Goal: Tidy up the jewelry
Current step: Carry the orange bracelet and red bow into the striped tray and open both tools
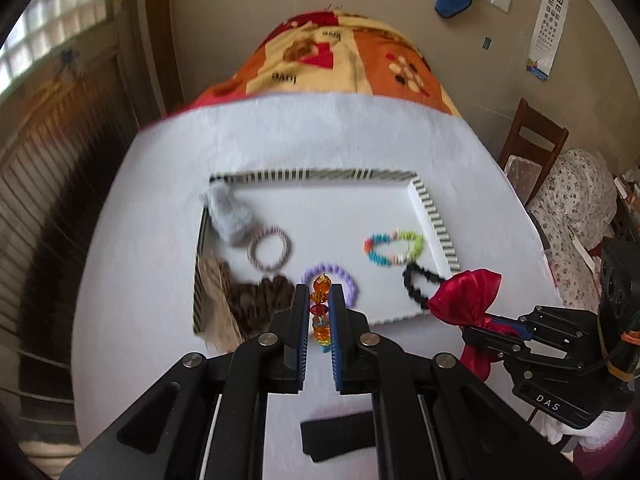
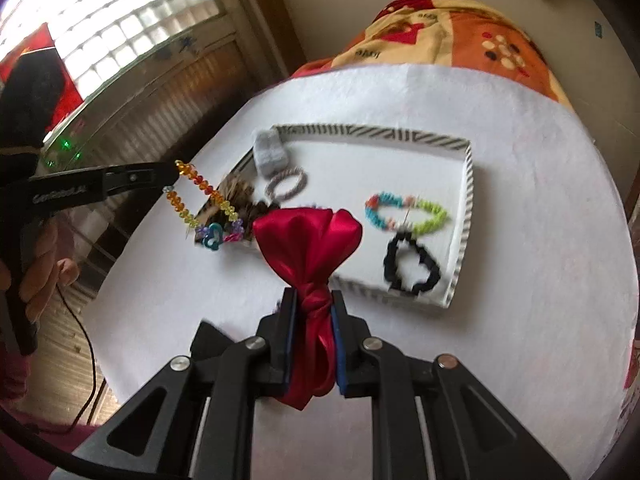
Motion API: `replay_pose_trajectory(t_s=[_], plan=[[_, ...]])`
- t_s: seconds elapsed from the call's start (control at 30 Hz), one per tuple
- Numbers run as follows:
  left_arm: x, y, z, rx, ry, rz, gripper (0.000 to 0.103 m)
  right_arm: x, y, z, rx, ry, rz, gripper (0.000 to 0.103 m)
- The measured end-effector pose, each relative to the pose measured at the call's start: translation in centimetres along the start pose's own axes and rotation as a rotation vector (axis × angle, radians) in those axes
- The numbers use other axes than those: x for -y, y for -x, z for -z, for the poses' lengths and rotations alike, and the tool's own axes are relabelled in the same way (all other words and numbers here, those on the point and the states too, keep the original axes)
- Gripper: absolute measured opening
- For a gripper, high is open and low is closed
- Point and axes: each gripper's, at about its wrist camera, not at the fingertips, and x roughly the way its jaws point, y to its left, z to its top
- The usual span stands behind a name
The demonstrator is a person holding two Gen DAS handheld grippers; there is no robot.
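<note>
- Looking along the left gripper (image 1: 319, 312), I saw its jaws clamped on a bead bracelet (image 1: 321, 312), amber and red beads stacked between the blue pads, held over the near edge of the tray (image 1: 434, 216).
- The tray sat on a white cloth (image 1: 160, 184) and held a pink ring (image 1: 269, 253), a purple bracelet (image 1: 344, 280), a multicolour bracelet (image 1: 394, 249), a black bracelet (image 1: 418, 286), a grey scrunchie (image 1: 230, 212) and a brown scrunchie (image 1: 256, 304).
- At the right edge the right gripper (image 1: 486, 330) held a red bow (image 1: 466, 294); a black band (image 1: 340, 434) lay on the cloth below.
- The grip caught only a few smooth beads; I judged the strand could slip or swing and snag the purple bracelet beneath.
- Looking along the right gripper (image 2: 311, 320), its jaws were squeezed on the knot of the red bow (image 2: 308, 240), satin and glossy, its loops flaring above the pads, in front of the tray (image 2: 466, 208).
- The left gripper (image 2: 176, 178) came in from the side, the bead bracelet (image 2: 204, 204) hanging below it as an open loop with coloured charms at the bottom.
- The satin looked slick; I judged the bow could slide out, or its loops could brush the black bracelet (image 2: 412, 266) on lowering.
- The two loads hung near each other and might tangle.
</note>
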Motion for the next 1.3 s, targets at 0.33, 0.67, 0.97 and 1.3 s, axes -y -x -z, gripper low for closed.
replay_pose_trajectory(t_s=[0.33, 0.67, 0.97, 1.3], plan=[[1.7, -2.6, -3.0, 0.005, -0.055, -0.040, 0.002, 1.3, -0.4, -3.2, 0.039, -0.043, 0.057, 0.016], [1.6, -6.9, -6.1, -0.046, -0.027, 0.007, 0.002, 3.8, -2.2, -6.1, 0.047, -0.080, 0.088, 0.016], [1.8, -12.1, -8.7, -0.108, 0.006, 0.053, 0.002, 7.5, -6.8, -9.4, -0.018, -0.130, 0.118, 0.016], [-1.3, -17.9, -8.5, -0.191, 0.067, -0.027, 0.002, 11.2, -12.1, -12.4, -0.070, -0.127, 0.177, 0.016]])
